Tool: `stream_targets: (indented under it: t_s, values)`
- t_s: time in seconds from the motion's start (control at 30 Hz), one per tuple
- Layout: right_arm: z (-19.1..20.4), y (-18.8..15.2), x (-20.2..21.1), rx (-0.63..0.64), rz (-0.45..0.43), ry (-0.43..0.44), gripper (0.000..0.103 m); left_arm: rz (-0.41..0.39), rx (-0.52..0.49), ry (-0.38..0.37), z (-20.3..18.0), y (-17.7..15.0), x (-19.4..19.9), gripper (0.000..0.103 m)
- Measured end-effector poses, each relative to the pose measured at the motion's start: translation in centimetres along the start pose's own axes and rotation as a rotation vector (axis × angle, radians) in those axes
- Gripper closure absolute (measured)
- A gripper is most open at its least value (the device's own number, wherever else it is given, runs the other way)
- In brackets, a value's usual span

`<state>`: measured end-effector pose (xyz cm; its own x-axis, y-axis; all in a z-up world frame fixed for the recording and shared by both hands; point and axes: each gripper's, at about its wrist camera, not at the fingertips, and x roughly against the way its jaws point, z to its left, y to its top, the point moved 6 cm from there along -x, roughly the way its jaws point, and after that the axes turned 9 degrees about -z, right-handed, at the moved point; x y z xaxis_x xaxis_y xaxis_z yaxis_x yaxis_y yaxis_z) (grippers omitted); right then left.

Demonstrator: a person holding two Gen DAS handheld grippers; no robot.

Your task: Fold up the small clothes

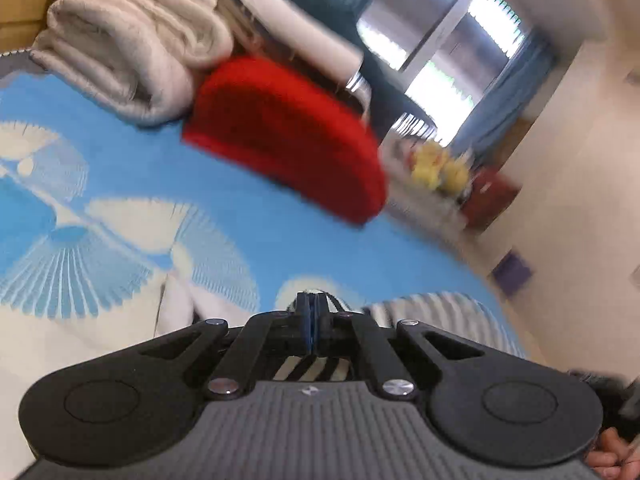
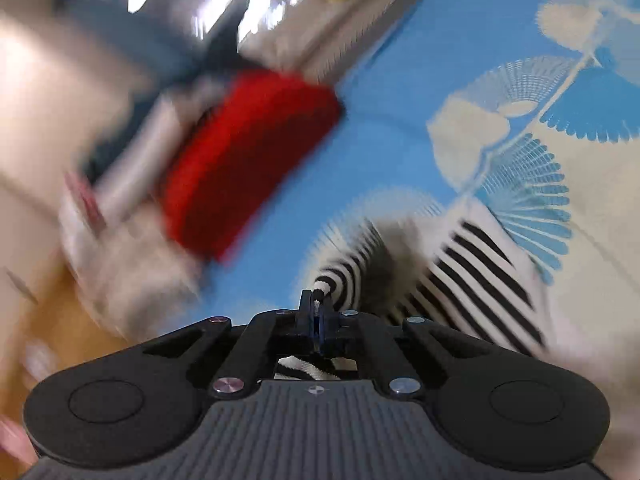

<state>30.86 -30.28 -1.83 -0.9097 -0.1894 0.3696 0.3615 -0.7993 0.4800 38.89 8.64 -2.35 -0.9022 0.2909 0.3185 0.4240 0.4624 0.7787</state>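
Both grippers' jaws, left (image 1: 313,312) and right (image 2: 317,312), clamped on striped garment (image 2: 472,264).

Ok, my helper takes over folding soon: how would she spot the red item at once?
Find the blue bedspread with pale fan patterns. At its far edge, beside the rolled cream blanket, lies the red knit piece. It is the only solid red, half-moon shape there; the garment in the tools is black-and-white striped.

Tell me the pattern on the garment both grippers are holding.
Black and white stripes. The striped garment shows best in the right wrist view, pinched by the right gripper.
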Motion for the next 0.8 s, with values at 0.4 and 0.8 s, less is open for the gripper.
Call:
stream_targets:
  t_s: [0.4, 0.8]
  values:
    - [-9.1, -6.5, 0.7, 0.032, 0.392, -0.492, 0.087, 0.508, 0.309, 0.238, 10.1, -7.7, 0.0, 0.062]
    - [-8.0, -6.6, -1.4, 0.098, 0.36, -0.478, 0.07, 0.485, 0.387, 0.199, 8.2, -9.8, -3.0, 0.058]
